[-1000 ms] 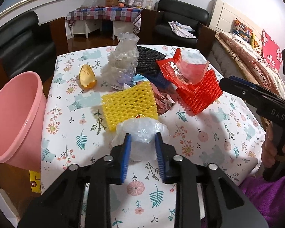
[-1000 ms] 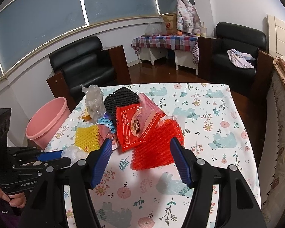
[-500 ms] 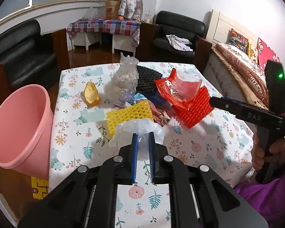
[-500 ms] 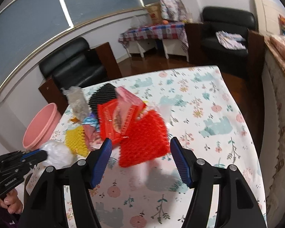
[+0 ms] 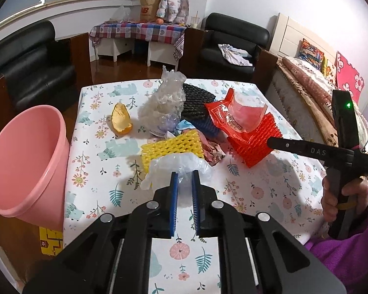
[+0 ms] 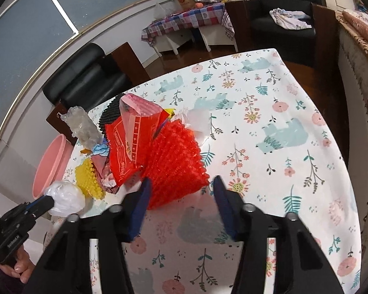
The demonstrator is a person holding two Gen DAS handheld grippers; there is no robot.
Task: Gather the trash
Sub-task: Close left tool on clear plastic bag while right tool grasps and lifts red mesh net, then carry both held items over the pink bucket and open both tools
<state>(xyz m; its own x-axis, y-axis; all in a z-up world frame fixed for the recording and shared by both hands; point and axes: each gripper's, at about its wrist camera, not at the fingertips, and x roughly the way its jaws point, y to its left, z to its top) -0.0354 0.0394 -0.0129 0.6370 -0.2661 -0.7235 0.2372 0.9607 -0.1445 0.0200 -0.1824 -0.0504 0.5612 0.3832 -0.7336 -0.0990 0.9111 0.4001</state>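
My left gripper (image 5: 183, 175) is shut on a crumpled white plastic bag (image 5: 177, 165) and holds it above the table's near edge; it also shows in the right wrist view (image 6: 65, 198). My right gripper (image 6: 181, 183) is open, its jaws either side of the near end of a red foam net (image 6: 175, 155). A pile of trash lies on the floral tablecloth (image 5: 269, 188): a yellow foam net (image 5: 171, 147), a red wrapper (image 5: 233, 117), a black foam net (image 5: 196, 100), a clear crumpled bag (image 5: 165, 103) and an orange peel (image 5: 121, 118). A pink bin (image 5: 24, 161) stands left of the table.
Black armchairs (image 5: 29, 66) stand behind and left of the table. A bed (image 5: 314, 85) runs along the right side. A checked side table (image 5: 137, 30) stands at the back wall. A white plastic scrap (image 6: 197, 120) lies beyond the red net.
My left gripper closed on the white plastic bag and lifted it off the table. My right gripper moved down and forward toward the red foam net, still open.
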